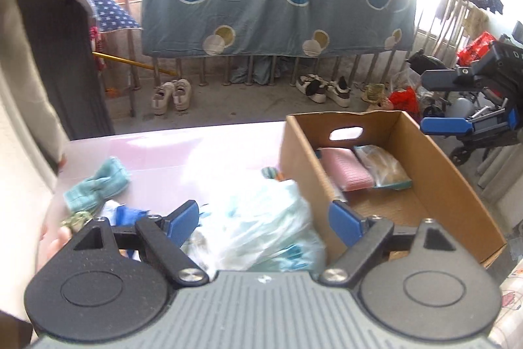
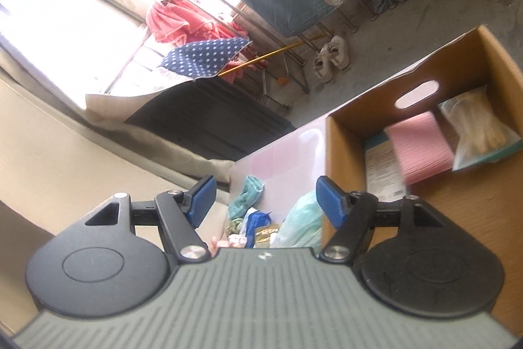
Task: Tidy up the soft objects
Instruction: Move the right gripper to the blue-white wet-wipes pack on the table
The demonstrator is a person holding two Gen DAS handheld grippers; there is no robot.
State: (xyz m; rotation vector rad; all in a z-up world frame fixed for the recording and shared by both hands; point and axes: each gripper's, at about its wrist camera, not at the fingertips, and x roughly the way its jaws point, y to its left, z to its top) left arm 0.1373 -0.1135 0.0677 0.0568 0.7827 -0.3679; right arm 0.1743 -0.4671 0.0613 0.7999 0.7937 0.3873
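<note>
My left gripper [image 1: 264, 223] is open with nothing between its blue pads. It hovers over a pale plastic bag [image 1: 261, 224] of teal soft items on the pink table [image 1: 196, 152]. A teal cloth [image 1: 98, 182] lies to the left, with a blue packet [image 1: 126, 213] beside it. Right of the bag, an open cardboard box [image 1: 434, 169] holds a pink pack [image 1: 346, 169] and a clear packet [image 1: 382, 165]. My right gripper [image 2: 266, 197] is open and empty, beside the box [image 2: 359, 107]. The pink pack [image 2: 421, 149] looks blurred inside it, next to the clear packet [image 2: 480, 126]. The teal cloth [image 2: 246, 195] and bag [image 2: 304, 221] lie below.
My right gripper [image 1: 438, 102] also shows at the right edge of the left wrist view, beyond the box. A blue dotted quilt [image 1: 278, 5] hangs over a railing behind the table. Shoes [image 1: 171, 95] stand on the floor. A hand [image 1: 55, 241] is at the table's left edge.
</note>
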